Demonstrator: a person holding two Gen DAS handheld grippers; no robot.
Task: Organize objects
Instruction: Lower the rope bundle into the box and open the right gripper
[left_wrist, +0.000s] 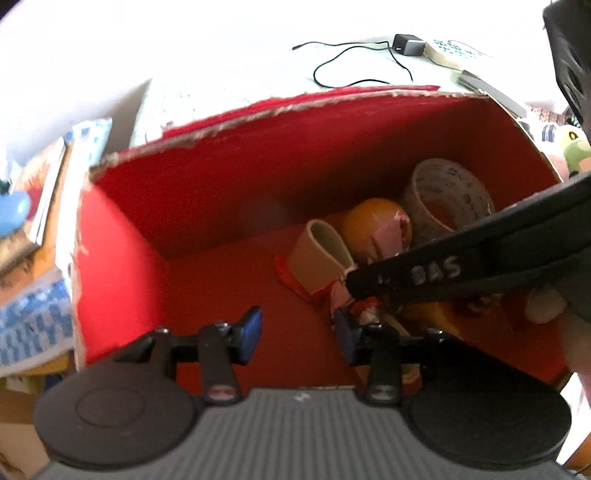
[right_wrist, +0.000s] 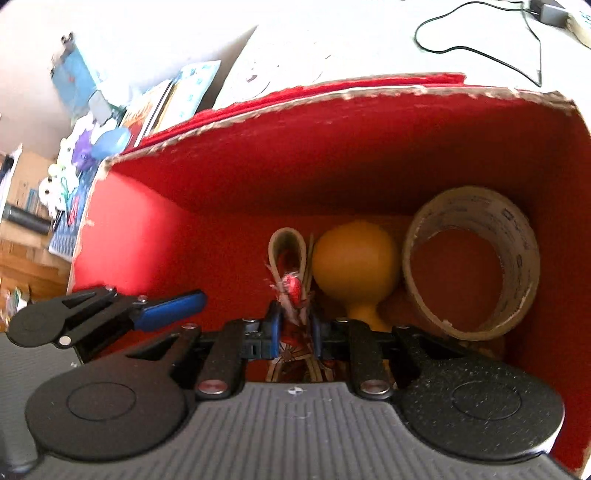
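Observation:
A red cardboard box (left_wrist: 221, 184) (right_wrist: 236, 173) lies open below both grippers. Along its right side sit a tape roll (left_wrist: 447, 199) (right_wrist: 469, 266), an orange bulb-shaped object (left_wrist: 369, 221) (right_wrist: 354, 262) and a beige loop (left_wrist: 321, 254) (right_wrist: 286, 236). My right gripper (right_wrist: 294, 328) (left_wrist: 352, 286) reaches into the box and is shut on a small red-and-white wrapped item (right_wrist: 293, 291) (left_wrist: 341, 295). My left gripper (left_wrist: 299, 332) (right_wrist: 192, 299) hovers open over the bare box floor, just left of the right one, holding nothing.
The box stands on a white surface (left_wrist: 229, 59) with a black adapter and cable (left_wrist: 406, 44) and a white remote-like device (left_wrist: 454, 53) behind it. Books and papers (left_wrist: 44, 192) are stacked to the left. A green soft toy (left_wrist: 574, 147) sits at the right.

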